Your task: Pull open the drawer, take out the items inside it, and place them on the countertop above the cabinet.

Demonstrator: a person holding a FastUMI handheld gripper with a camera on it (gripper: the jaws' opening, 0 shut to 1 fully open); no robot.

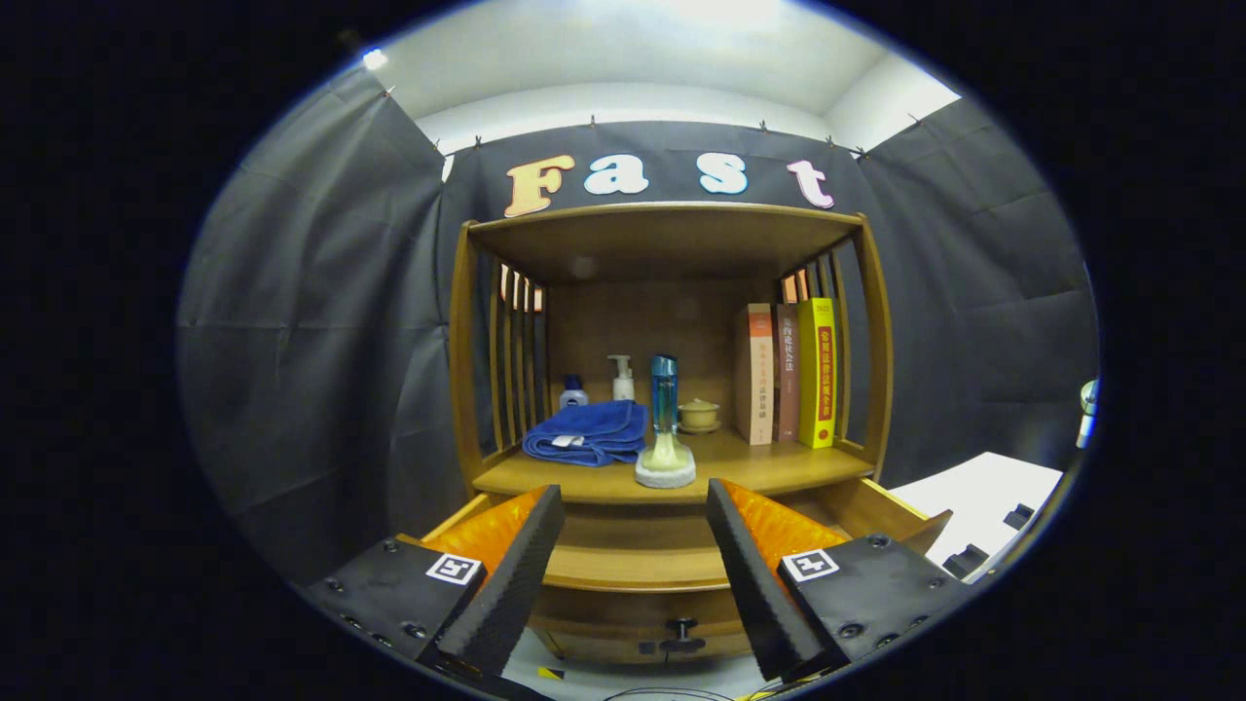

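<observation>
gripper: the gripper (635,574) is spread wide, nothing between the fingers (516,574), not touching anything, just hanging in front of the cabinet

drawer: the drawer (633,565) is pulled out toward the camera, sitting right under the countertop; its wooden front runs across the gap between the two fingers

inside the drawer: honestly can't see much, the fingers cover both sides and the angle is low, so I can't tell what's in there

lower front: below the open drawer there's another wooden panel with a small dark knob (681,635) roughly centred between the fingers

countertop: the countertop (769,467) is the wooden shelf above the drawer, beyond the fingertips, with slatted sides and a wooden top over it

brush thing: a blue-handled dish brush (665,428) stands upright in a round white base near the front edge of the countertop, about in the middle

cloth: a folded blue cloth (587,433) lies just left of the brush

back row: a small blue-capped bottle (572,391) and a white pump bottle (621,378) stand behind the cloth

cup: a little yellowish lidded cup (699,415) sits to the right of the brush, further back

books: three books (787,375) stand upright at the right end, the outermost one yellow

off to the side: a white table (973,501) pokes in on the right of the cabinet
</observation>
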